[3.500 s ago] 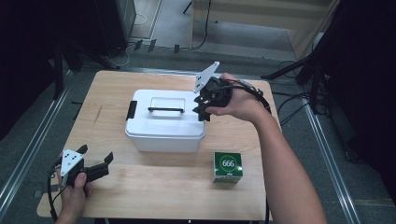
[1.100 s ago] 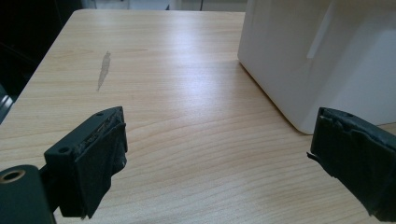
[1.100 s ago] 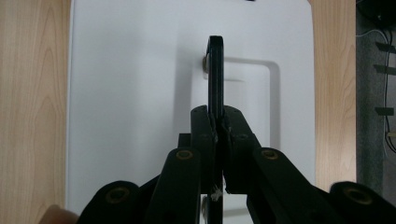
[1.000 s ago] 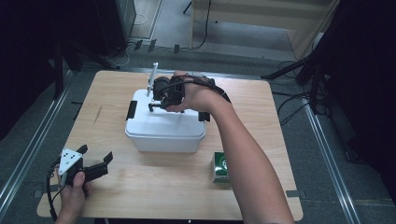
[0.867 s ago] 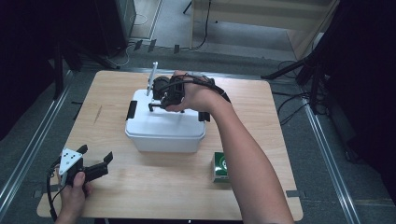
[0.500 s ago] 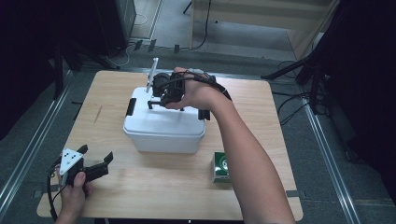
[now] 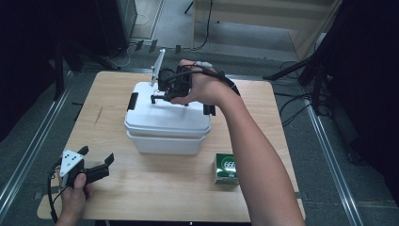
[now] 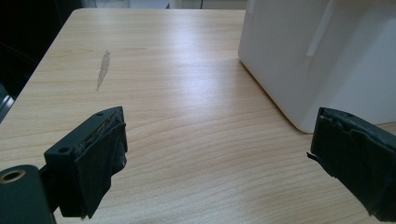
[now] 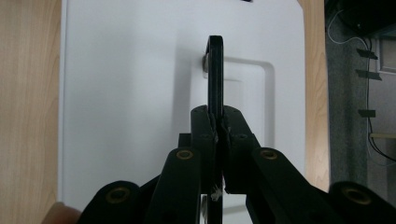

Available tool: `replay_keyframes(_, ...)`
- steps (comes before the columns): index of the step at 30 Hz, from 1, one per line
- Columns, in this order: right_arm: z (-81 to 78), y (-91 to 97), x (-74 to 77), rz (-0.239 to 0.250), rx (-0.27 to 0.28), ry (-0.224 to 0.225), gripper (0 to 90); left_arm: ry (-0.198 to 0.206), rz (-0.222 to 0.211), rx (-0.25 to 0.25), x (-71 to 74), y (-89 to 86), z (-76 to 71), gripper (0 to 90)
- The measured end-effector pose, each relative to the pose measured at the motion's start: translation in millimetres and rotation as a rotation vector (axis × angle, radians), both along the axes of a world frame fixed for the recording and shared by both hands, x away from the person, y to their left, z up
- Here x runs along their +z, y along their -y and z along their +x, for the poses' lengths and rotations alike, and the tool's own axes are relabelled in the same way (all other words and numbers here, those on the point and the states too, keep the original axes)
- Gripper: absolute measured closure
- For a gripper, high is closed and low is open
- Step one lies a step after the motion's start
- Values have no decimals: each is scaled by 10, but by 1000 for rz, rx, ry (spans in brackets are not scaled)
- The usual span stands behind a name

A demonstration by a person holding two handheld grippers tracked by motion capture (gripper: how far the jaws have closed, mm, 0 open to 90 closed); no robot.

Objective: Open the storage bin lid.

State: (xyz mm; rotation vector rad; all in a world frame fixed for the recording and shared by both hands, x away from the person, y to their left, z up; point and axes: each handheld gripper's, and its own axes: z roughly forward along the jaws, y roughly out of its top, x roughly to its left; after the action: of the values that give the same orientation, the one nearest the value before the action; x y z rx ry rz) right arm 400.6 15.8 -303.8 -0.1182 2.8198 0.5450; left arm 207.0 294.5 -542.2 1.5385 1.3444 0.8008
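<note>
Two grippers in play. Right gripper (image 7: 165, 92) sits over the white rectangular plastic storage box (image 7: 167, 123) w/ a lid, mid-table, and its black jaws are clamped tight on the box's black carry handle (image 9: 215, 74). In the right gripper view the handle stands up on edge, pinched between the two pads, its far end running up to a pivot at the rim of the shallow rectangular recess in the lid; white lid surface spreads on both sides of it. From the high view the hand wraps the gripper body, forearm coming in from the bottom right across the table, grey three-cornered plate sticking up at the far-left side of the hand.

Box itself: centre of the light wooden table (image 7: 117, 94), a bit toward the far edge. Black latch clip shows on its left end, another on the right end just below the wrist. Lid looks seated on the base; can't tell if the box base is touching the table or slightly off it.

Left gripper (image 7: 94, 167) rests near the front-left corner, held in the left hand, well apart from the box. Jaws wide apart, nothing between them; left gripper view shows bare wood between the pads and the box's white corner ahead on the right.

Small green cardboard carton (image 7: 225, 168) marked 666 stands near the front edge, right of centre, partly behind the right forearm.
</note>
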Motion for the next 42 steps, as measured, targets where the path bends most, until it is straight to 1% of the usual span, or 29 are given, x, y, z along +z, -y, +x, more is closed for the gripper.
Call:
replay_keyframes(2,3,12,11,1,7,3,860,0,2,0,1,0,0,45)
replay_keyframes(3,-1,58,42,4,1,7,860,0,1,0,0,2,1,45)
replay_keyframes(6,-4,98,64,6,-3,11,860,-2,2,0,0,2,1,45)
replay_keyframes(7,2,119,73,8,5,15,860,-2,1,0,0,2,2,45)
replay_keyframes(8,-4,165,95,3,-11,24,860,-1,1,1,-1,3,2,45)
replay_keyframes(9,-4,165,95,3,-11,24,860,-1,1,1,-1,2,2,45)
replay_keyframes(11,6,211,112,7,0,27,860,0,0,1,-1,2,3,45)
replay_keyframes(12,-7,241,125,2,-20,25,860,-1,0,0,-1,2,2,45)
replay_keyframes(14,2,319,152,8,-12,32,860,-1,4,-3,0,3,0,45)
replay_keyframes(16,-1,348,162,9,-22,33,860,-1,5,-3,-1,3,1,45)
replay_keyframes(17,2,406,182,7,-29,37,860,0,4,-2,-1,5,2,45)
replay_keyframes(18,2,406,182,7,-29,37,860,-1,5,-2,-1,4,2,45)
replay_keyframes(19,9,433,190,14,-24,41,860,-2,5,-2,-1,4,2,45)
replay_keyframes(21,10,524,225,17,-33,48,860,0,4,-1,-1,4,2,45)
replay_keyframes(23,12,548,230,19,-31,48,860,0,3,0,-1,5,1,45)
replay_keyframes(24,12,621,247,20,-32,53,860,0,2,1,-1,5,2,45)
replay_keyframes(26,8,646,252,19,-42,55,860,0,4,-1,-1,4,3,45)
replay_keyframes(27,10,726,267,22,-51,59,860,2,5,0,-3,6,6,45)
replay_keyframes(29,10,753,272,24,-53,59,860,1,5,-1,-2,6,5,45)
replay_keyframes(30,12,838,284,25,-58,60,860,2,6,1,-3,8,6,45)
replay_keyframes(31,12,838,284,25,-58,60,860,2,5,1,-3,9,7,45)
replay_keyframes(34,8,955,299,20,-73,69,860,0,8,1,-2,7,6,45)
replay_keyframes(35,10,1040,308,23,-79,71,860,0,9,2,-2,8,7,45)
replay_keyframes(38,17,1113,312,22,-78,84,860,0,9,4,-3,9,7,45)
replay_keyframes(40,12,1226,312,17,-96,91,860,-2,9,4,-2,9,7,45)
replay_keyframes(41,13,1255,311,16,-95,92,860,-3,10,4,-1,9,7,45)
replay_keyframes(42,11,1326,310,19,-103,95,860,-3,12,7,-1,10,7,45)
